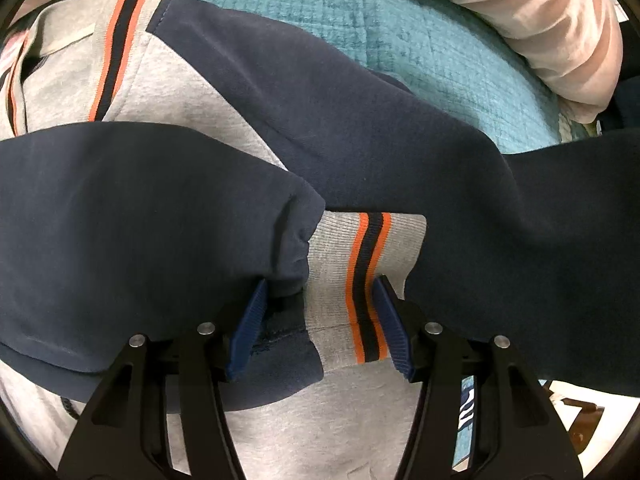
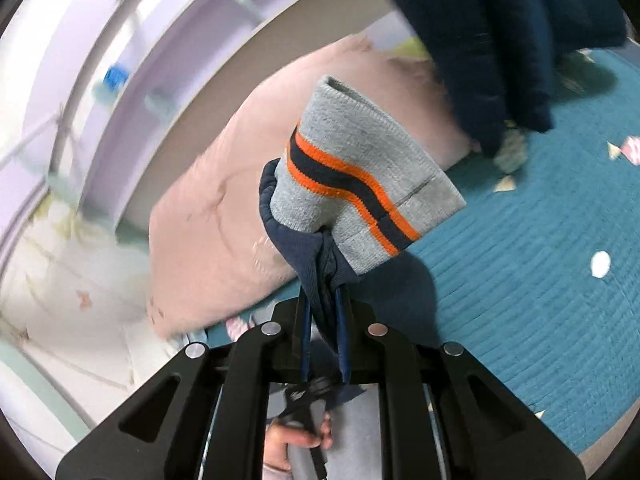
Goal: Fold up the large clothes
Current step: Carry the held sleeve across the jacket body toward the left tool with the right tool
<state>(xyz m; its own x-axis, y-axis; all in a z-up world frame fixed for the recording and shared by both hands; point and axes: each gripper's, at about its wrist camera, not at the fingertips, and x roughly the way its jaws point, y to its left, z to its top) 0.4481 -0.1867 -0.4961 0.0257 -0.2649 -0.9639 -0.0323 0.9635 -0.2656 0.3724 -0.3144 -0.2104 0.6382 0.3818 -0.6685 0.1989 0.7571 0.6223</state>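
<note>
A grey sweatshirt (image 1: 192, 92) with navy sleeves lies on the bed in the left wrist view. One navy sleeve (image 1: 140, 208) is folded across its body, ending in a grey cuff (image 1: 340, 264) with an orange and navy stripe. My left gripper (image 1: 320, 312) points down at this cuff, open, a finger at each side of the flat cloth. The other sleeve (image 1: 360, 120) runs off to the right. In the right wrist view my right gripper (image 2: 323, 320) is shut on the navy sleeve end (image 2: 320, 272), and its striped cuff (image 2: 360, 168) is held up above the bed.
A teal quilt (image 1: 420, 32) covers the bed, also under the raised cuff as teal quilt (image 2: 520, 280). A pink blanket (image 1: 540, 32) bunches at the far side, seen as pink blanket (image 2: 248, 200) too. Lavender furniture (image 2: 140, 60) stands behind. A person's hand (image 2: 296, 436) shows below.
</note>
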